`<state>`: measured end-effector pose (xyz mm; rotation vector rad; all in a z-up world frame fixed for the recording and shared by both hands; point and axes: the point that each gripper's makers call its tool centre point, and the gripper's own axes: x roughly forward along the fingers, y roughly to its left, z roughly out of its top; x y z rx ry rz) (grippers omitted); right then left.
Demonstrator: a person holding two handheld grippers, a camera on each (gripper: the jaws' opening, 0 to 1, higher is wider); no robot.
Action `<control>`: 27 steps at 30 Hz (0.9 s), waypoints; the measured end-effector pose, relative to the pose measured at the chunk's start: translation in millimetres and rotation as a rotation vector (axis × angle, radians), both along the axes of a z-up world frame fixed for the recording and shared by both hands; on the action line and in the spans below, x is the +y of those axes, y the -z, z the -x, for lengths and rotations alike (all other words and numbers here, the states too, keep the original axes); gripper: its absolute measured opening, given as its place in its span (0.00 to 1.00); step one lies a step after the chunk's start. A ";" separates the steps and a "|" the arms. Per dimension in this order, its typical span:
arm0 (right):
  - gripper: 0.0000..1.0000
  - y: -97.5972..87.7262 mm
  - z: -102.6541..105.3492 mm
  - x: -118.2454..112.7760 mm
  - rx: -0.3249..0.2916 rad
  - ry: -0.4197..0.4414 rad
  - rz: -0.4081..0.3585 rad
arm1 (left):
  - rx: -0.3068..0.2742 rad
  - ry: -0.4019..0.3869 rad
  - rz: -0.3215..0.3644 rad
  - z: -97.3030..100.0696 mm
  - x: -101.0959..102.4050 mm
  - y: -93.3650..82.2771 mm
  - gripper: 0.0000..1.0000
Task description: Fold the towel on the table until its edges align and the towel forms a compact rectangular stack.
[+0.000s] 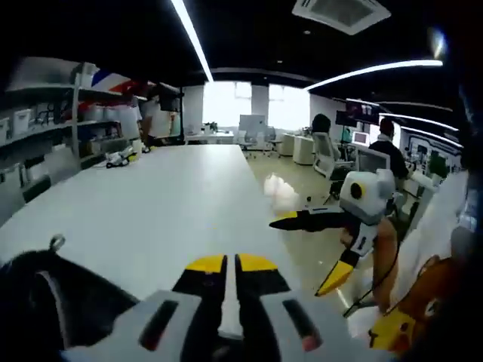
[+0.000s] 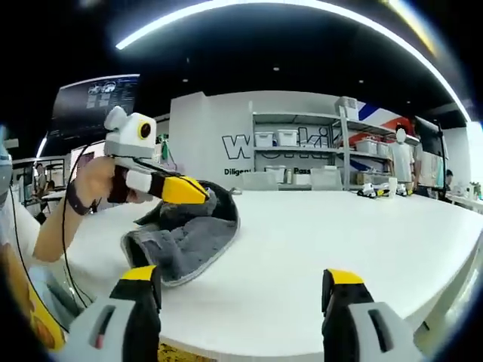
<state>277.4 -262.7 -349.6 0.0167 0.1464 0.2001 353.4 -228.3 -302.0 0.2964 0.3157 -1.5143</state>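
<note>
A dark grey towel [image 2: 189, 234] lies bunched in a loose heap near the edge of the white table [image 2: 339, 226]. My left gripper [image 2: 198, 193], held by a hand, rests against the top of the heap. In the left gripper view its yellow-tipped jaws [image 1: 230, 264] are together with nothing visible between them, and the towel [image 1: 45, 302] sits low at the left. My right gripper [image 2: 241, 277] is wide open, back from the towel at the table edge. It also shows in the left gripper view as an open right gripper [image 1: 298, 256] off the table's side.
The long table [image 1: 166, 196] stretches far ahead with small objects [image 1: 121, 157] at its far left. Shelving with boxes [image 2: 302, 151] stands behind the table. People sit at desks [image 1: 355, 143] to the right, across a shiny floor.
</note>
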 end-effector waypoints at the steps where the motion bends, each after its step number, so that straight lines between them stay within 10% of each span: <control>1: 0.91 1.4 0.8 -2.0 0.003 0.008 -0.003 | 0.013 -0.002 -0.020 -7.4 -13.3 4.5 0.06; 11: 0.91 5.3 4.5 -8.5 0.015 0.013 -0.003 | 0.028 -0.083 0.041 -15.8 18.4 -5.2 0.06; 22: 0.91 1.0 -12.1 20.1 0.012 -0.056 0.004 | -0.129 -0.337 0.208 -13.8 147.3 -55.2 0.08; 27: 0.91 -4.6 -17.0 32.1 0.004 -0.083 0.013 | -0.190 -0.488 0.213 -2.6 215.1 -51.1 0.08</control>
